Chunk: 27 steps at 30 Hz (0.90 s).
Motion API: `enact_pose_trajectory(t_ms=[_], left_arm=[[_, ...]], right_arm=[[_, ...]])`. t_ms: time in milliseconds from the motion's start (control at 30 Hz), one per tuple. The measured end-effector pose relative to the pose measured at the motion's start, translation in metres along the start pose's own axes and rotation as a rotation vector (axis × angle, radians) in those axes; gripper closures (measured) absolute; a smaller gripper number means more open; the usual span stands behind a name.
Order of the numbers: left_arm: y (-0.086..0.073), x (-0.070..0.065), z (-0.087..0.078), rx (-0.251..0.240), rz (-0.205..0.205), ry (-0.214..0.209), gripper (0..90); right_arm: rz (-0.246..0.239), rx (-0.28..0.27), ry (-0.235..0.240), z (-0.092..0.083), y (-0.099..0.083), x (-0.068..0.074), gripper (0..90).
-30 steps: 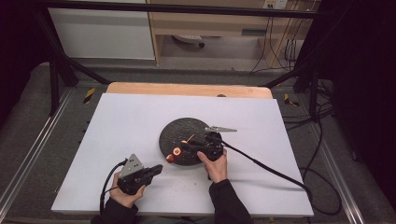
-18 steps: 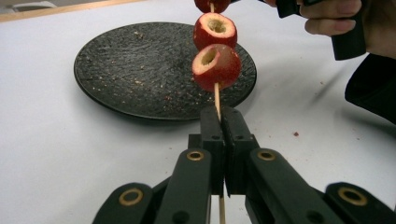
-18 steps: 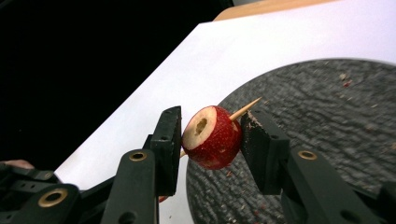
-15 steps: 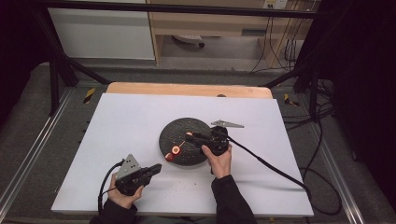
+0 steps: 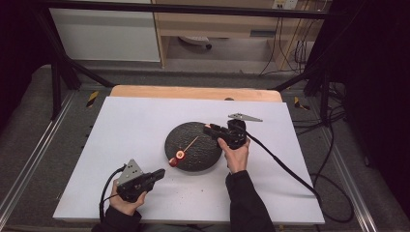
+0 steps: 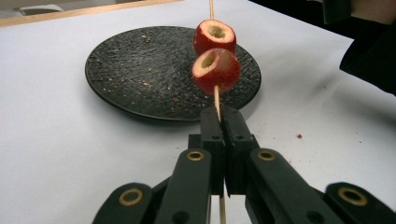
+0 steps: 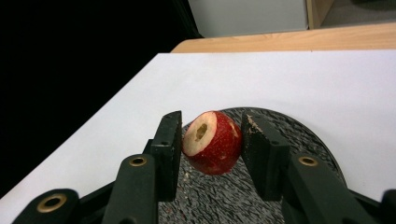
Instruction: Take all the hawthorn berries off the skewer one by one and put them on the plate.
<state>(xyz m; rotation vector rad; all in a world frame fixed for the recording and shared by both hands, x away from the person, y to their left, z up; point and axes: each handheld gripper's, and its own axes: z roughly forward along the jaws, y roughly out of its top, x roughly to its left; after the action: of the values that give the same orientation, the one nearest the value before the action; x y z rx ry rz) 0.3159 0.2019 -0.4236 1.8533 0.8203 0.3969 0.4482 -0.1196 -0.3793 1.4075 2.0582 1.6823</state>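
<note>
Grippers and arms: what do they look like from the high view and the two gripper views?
Both grippers, left and right, are black. Each carries a grey three-cornered plate on top and trails a black cable. Up close, the black fingers are flat blocks on link arms with brass-coloured pivot rings. The person wears dark long sleeves.

High view overhead facing forward-down, gripper views low and close, all sharing the black plate (image 5: 193, 146).
</note>
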Motion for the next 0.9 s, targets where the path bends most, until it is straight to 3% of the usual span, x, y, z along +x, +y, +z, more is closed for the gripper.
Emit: enact_pose_trajectory(t_ms=[467, 800, 900], left_arm=[[-0.001, 0.004, 0.0, 0.009, -0.014, 0.016, 88.3], [-0.001, 0.004, 0.001, 0.012, -0.017, 0.018, 88.3], [-0.001, 0.004, 0.001, 0.012, -0.017, 0.018, 88.3]], right_arm=[[-0.006, 0.187, -0.031, 0.04, -0.05, -0.01, 60.4], [-0.029, 0.227, -0.053, 0.046, -0.059, -0.012, 59.9], [-0.031, 0.23, -0.056, 0.045, -0.059, -0.012, 55.9]])
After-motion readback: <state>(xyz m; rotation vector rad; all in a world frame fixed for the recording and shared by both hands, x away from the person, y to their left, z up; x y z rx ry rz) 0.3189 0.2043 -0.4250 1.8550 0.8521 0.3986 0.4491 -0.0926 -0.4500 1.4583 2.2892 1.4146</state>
